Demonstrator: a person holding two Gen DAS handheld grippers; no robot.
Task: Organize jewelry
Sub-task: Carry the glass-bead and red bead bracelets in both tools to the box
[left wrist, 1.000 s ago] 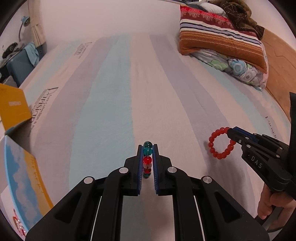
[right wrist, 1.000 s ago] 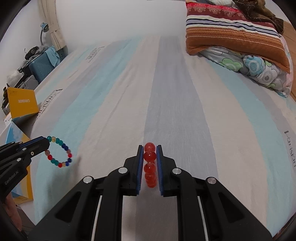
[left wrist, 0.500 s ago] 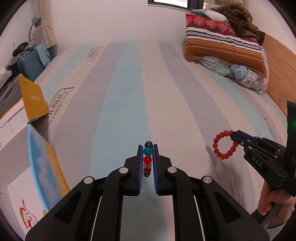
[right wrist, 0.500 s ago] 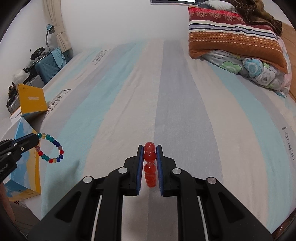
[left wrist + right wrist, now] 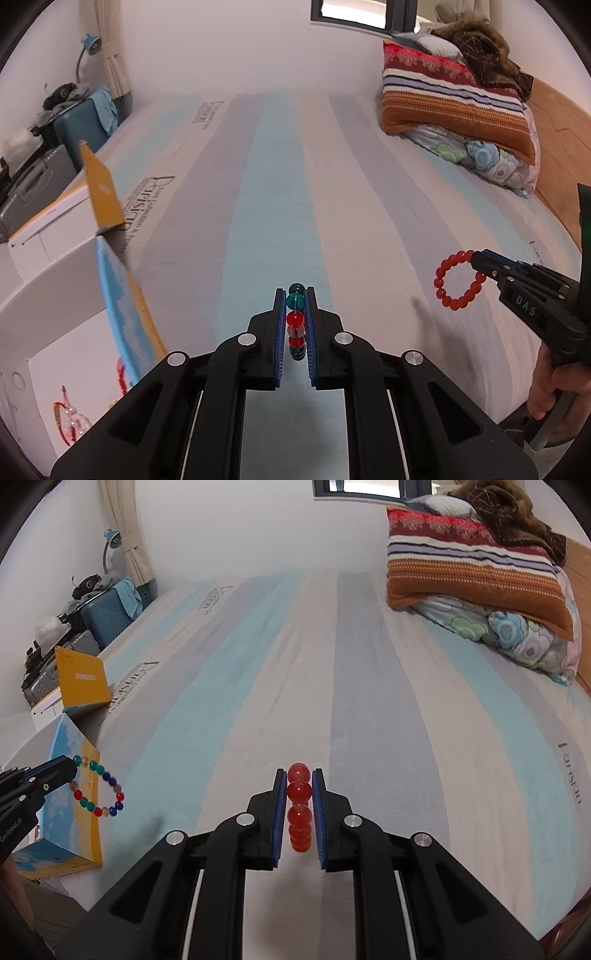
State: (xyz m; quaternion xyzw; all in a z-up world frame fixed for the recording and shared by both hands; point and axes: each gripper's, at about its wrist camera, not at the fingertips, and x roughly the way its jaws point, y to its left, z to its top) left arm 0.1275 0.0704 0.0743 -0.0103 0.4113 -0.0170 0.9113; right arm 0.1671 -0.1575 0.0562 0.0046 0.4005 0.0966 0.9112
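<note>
My left gripper (image 5: 295, 295) is shut on a multicoloured bead bracelet (image 5: 295, 321), held above the striped bed; the same bracelet hangs as a ring in the right wrist view (image 5: 98, 786) in front of an open blue and yellow box (image 5: 74, 812). My right gripper (image 5: 299, 775) is shut on a red bead bracelet (image 5: 300, 808), which also shows in the left wrist view (image 5: 460, 280) as a hanging ring at the right. The box (image 5: 122, 306) lies at the left bed edge; red jewelry (image 5: 68, 421) lies inside it.
The striped mattress (image 5: 295, 166) stretches ahead. Folded pillows and blankets (image 5: 454, 99) are stacked at the far right. A yellow box lid (image 5: 83, 677) stands up at the left edge, with a suitcase and clutter (image 5: 107, 609) beyond it.
Both grippers have lifted and pulled back with their bracelets. The left one has shifted left over the open box, so the box interior now shows. Grips are unchanged.
</note>
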